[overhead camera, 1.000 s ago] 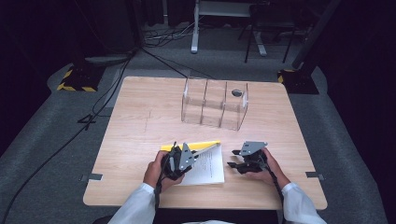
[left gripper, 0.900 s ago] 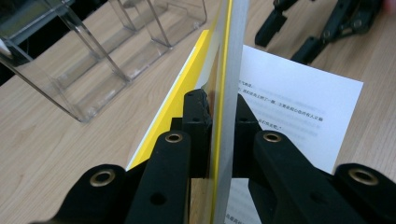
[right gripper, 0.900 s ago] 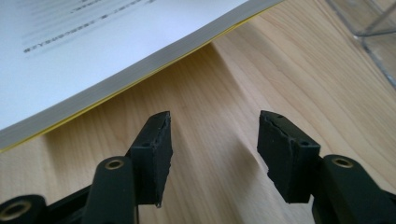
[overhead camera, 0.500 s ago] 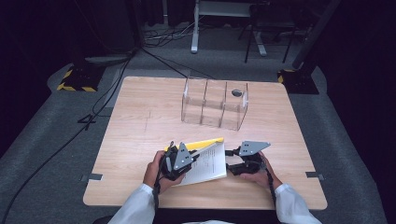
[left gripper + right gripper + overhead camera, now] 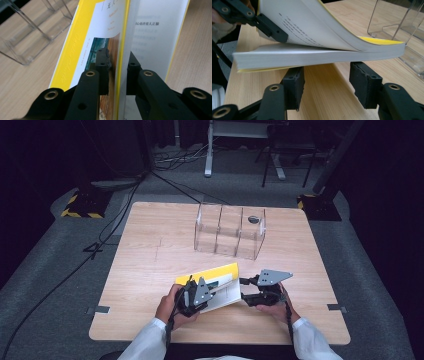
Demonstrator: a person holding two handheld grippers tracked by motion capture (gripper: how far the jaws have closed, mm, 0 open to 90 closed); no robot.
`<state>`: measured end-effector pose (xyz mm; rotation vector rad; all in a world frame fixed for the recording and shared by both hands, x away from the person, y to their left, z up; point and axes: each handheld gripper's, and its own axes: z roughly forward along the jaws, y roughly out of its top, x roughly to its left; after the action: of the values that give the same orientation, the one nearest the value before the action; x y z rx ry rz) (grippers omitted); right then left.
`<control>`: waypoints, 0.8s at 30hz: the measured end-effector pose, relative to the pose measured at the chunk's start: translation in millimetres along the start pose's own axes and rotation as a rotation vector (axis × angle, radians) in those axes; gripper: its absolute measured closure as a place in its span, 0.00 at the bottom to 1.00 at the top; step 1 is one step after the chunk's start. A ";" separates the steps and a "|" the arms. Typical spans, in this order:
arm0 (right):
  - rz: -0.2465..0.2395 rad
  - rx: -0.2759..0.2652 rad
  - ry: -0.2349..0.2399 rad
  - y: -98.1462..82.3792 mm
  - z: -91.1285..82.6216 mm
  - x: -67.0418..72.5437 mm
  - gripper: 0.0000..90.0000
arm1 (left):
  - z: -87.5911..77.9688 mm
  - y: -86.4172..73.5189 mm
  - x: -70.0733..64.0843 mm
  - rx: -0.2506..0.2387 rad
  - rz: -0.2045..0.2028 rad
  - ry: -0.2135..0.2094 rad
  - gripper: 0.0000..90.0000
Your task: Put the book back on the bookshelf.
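Book cover pinched and lifted by left gripper; open right gripper sits just below its page block.

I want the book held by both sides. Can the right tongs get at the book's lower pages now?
Probably yes. The right tongs stand open just before the book, nothing between. The left tongs hold the front cover lifted.

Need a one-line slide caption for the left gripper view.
Left tongs shut on the yellow book's front cover, lifted off its pages, clear organizer behind.
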<state>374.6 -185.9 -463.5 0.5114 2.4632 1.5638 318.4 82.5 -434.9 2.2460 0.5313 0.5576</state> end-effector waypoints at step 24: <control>-0.139 -0.109 -0.157 53.0 -40.3 9.7 0.51 | -0.4 14.0 10.2 -0.372 -0.125 -0.132 0.86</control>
<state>362.4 -195.5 -398.0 0.4185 2.2325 1.5309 329.3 79.2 -421.9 1.8672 0.4549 0.4039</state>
